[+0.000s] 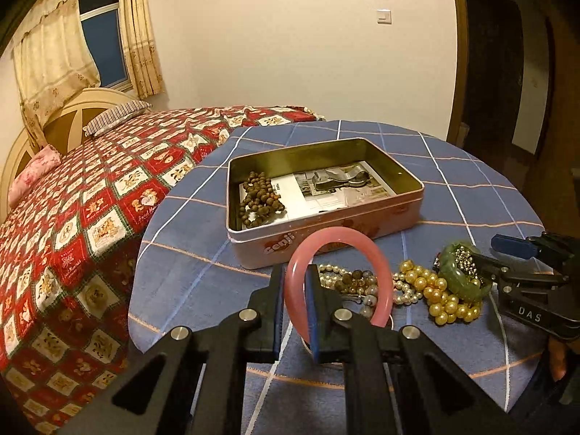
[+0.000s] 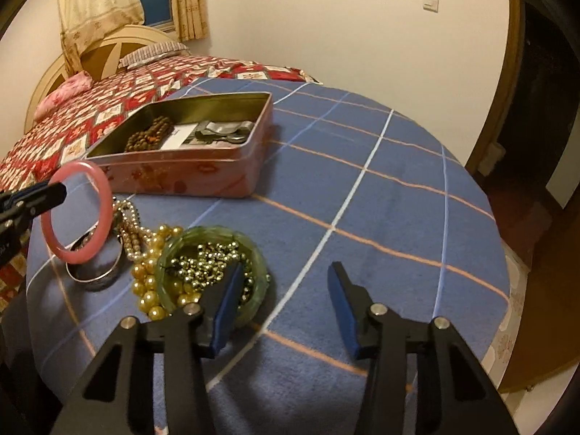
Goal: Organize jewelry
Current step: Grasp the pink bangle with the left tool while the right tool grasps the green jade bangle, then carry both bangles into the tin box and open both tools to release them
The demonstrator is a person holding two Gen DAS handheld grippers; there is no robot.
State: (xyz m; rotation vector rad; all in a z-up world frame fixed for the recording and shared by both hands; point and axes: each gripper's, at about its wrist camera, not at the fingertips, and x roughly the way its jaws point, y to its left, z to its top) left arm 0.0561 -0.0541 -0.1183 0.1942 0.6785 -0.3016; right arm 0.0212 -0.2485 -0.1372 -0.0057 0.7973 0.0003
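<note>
My left gripper (image 1: 295,290) is shut on the rim of a pink bangle (image 1: 340,233) and holds it upright above the jewelry pile; the bangle (image 2: 107,199) also shows in the right wrist view. Behind it stands an open pink tin (image 1: 326,243) holding brown beads (image 1: 259,199) and a grey metal piece (image 1: 340,177). My right gripper (image 2: 286,268) is open. Its left finger reaches into a green bangle (image 2: 203,233) filled with a small bead chain (image 2: 214,253), and the bangle's right rim lies between the jaws. Gold pearls (image 2: 148,290), pearl strands (image 1: 337,279) and a silver bangle (image 2: 98,272) lie beside it.
The round table carries a blue checked cloth (image 2: 362,217) and drops off at the right and near edges. A bed with a red patterned quilt (image 1: 90,199) stands close on the left. A dark doorway (image 1: 507,72) is at the right.
</note>
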